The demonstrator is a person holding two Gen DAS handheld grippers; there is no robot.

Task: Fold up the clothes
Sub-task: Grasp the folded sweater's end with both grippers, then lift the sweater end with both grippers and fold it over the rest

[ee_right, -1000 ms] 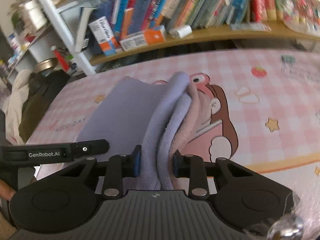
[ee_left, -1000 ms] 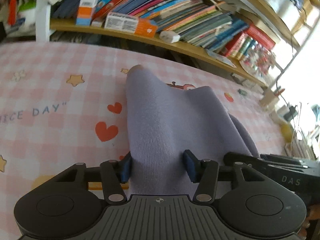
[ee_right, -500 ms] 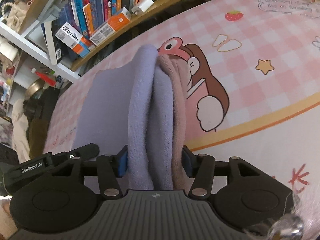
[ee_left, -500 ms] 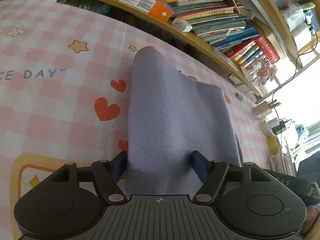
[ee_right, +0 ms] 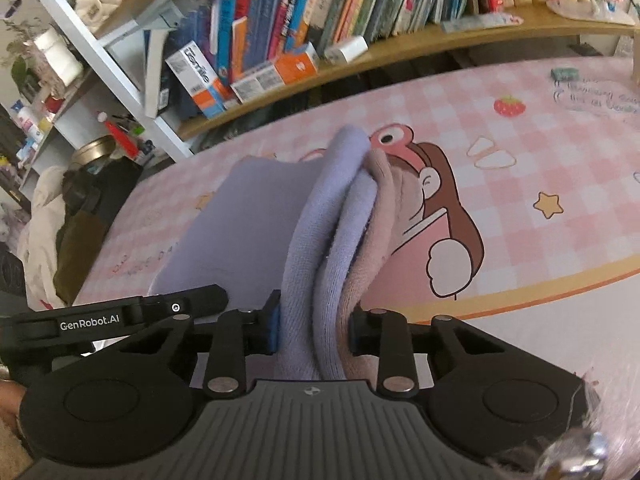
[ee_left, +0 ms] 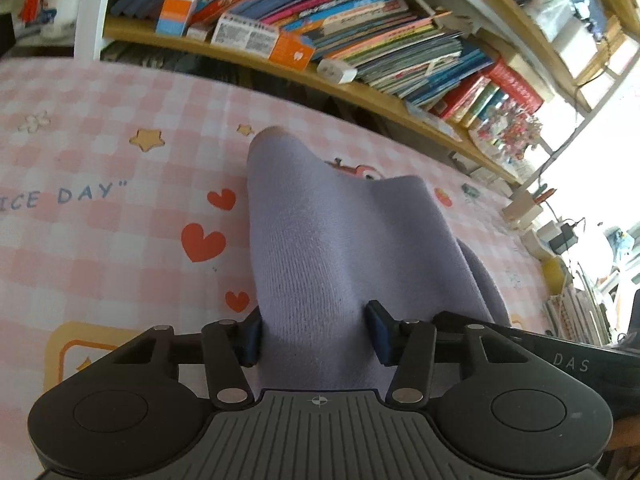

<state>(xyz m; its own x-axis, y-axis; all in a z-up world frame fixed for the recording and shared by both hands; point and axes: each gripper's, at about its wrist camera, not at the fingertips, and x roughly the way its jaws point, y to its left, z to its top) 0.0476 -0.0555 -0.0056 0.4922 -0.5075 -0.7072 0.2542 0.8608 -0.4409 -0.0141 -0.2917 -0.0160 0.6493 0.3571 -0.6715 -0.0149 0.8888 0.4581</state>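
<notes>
Closing again after a brief release, left gripper and right gripper both clamp the bunched lavender knit garment; regrip done, fold can proceed.

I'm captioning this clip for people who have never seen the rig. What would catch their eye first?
First the lavender garment, bunched into thick folds and held up between both grippers: the left gripper and the right gripper are each closing on a fold of it. Under it lies the pink checked tablecloth with its big cartoon figure, hearts and stars. Behind runs a crowded bookshelf.
</notes>
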